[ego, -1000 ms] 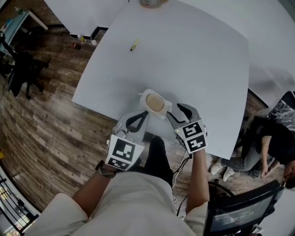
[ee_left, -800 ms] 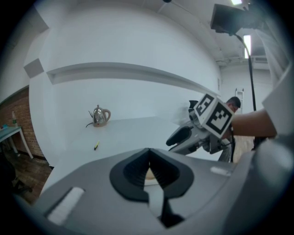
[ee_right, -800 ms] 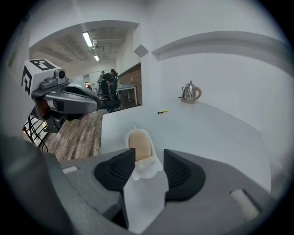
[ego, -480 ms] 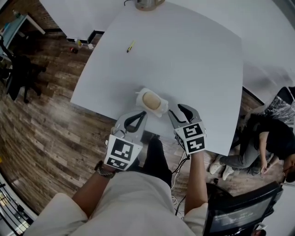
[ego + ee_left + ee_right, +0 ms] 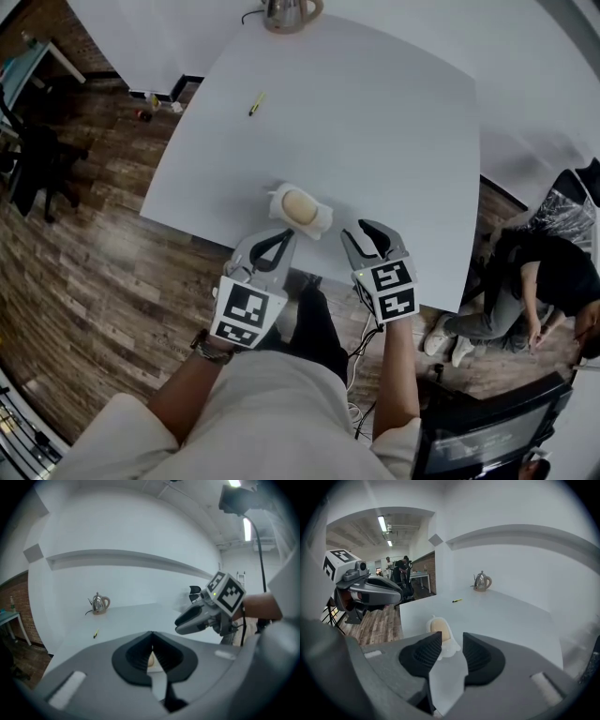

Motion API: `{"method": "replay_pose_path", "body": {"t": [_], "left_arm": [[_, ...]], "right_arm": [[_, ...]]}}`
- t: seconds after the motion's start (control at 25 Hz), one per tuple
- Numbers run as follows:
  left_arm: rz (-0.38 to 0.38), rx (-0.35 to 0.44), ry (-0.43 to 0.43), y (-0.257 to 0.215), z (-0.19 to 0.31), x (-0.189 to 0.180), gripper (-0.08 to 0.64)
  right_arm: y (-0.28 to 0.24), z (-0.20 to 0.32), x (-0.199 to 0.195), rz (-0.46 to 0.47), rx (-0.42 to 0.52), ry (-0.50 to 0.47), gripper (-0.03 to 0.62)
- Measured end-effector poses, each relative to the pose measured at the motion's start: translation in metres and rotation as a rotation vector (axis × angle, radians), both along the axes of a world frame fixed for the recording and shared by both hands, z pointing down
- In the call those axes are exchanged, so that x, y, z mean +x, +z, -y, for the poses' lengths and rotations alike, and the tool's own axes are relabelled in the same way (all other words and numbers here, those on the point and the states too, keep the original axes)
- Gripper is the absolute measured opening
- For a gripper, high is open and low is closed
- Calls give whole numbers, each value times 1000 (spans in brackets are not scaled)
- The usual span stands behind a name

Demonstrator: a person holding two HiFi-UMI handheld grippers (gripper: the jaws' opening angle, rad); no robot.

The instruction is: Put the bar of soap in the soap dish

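A tan bar of soap [image 5: 299, 205] lies in the white soap dish [image 5: 322, 223] near the table's front edge. In the right gripper view the soap [image 5: 439, 628] and dish [image 5: 451, 648] show just beyond the jaws. My right gripper [image 5: 364, 232] hovers to the right of the dish, apart from it. Its jaws are closing, a gap still shows, and nothing is between them. My left gripper [image 5: 281, 235] hangs just in front of the dish, jaws together and holding nothing. A sliver of soap [image 5: 151, 660] shows through its slit.
A metal kettle [image 5: 286, 11] stands at the table's far edge, and a yellow pen [image 5: 254, 103] lies at the far left. A seated person [image 5: 544, 281] is off the table's right side. Wooden floor and a dark chair [image 5: 37, 159] lie to the left.
My right gripper has drawn back from the dish, which it stood right beside, and its jaws have narrowed. The soap stays in the dish. The left gripper has hardly moved.
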State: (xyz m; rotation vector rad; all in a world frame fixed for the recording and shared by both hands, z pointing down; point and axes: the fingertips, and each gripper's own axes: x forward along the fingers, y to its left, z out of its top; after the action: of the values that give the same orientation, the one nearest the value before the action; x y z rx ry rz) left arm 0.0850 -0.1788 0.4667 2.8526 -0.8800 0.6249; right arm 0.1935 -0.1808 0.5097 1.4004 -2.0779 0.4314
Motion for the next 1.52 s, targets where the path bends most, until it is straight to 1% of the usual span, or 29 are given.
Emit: {"method": "replay_pose_path", "body": {"t": [0.44,0.72,1.04,1.32,1.52], "left_arm": [[-8,31,25,-11,-5,-1,5],[-12,52,11,-20,4,-15,5],[-33,83,18,-35,9,-24,5],[-47,95,31,-41,10,-26,5],[-52,109,45,-46,11,-23,5]], "right_arm": [[-17,-11,9,0,32,87,106],[-32,-11,9,-3,60,128,95],[-51,-16,5,11,97,183,80],[-61,-23,4,2,115,211,69],[-71,-26,7,6,145,233,57]]}}
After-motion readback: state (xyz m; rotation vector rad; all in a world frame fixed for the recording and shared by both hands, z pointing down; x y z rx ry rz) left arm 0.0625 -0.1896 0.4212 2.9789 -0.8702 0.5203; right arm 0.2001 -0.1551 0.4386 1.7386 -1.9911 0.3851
